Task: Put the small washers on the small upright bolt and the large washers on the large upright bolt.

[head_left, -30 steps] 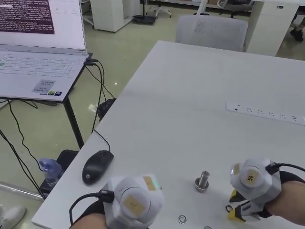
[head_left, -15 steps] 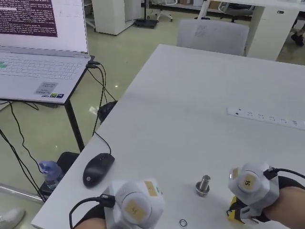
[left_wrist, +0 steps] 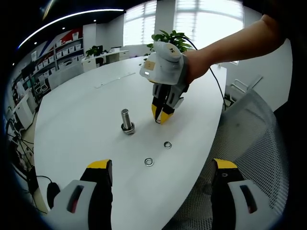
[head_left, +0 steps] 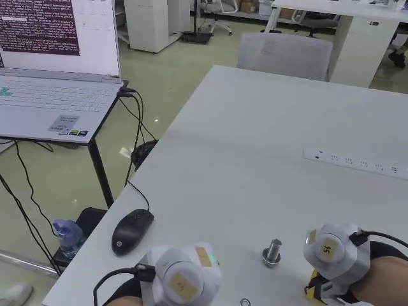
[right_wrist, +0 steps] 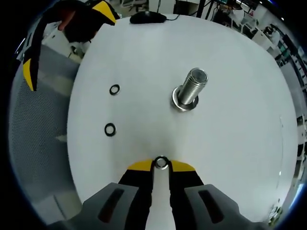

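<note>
Desk (head_left: 268, 127): a white top that carries all the task's things; seen lengthwise in the head view.
Upright bolt (right_wrist: 191, 86): stands threaded end up on a wide foot, close to the near edge of the desk and between the two tools in the head view. Whether a washer already lies at its foot cannot be told.
Right tool (right_wrist: 162, 166): jaws drawn almost together, pinching the held washer (right_wrist: 161, 162) between the yellow tips. The tips point down at the desk near its near edge, beside the bolt but apart from it; contact with the surface cannot be told.
Left tool (left_wrist: 162, 165): jaws spread wide, nothing between them, held over the near edge and aimed across the desk at the bolt and the right tool.
Loose washers: two small rings lying flat, apart from each other, between the bolt and the near edge; first washer (right_wrist: 114, 89) lies nearer the left tool, second washer (right_wrist: 110, 129) nearer the right tool.
Mouse (head_left: 132, 229): black, corded, at the left edge near the near corner.
Power strip (head_left: 354, 162): white, toward the right edge, well apart from the bolt.
Laptop (head_left: 51, 95): open on a separate stand beyond the left edge.
Chair (head_left: 284, 56): grey, at the far edge.
</note>
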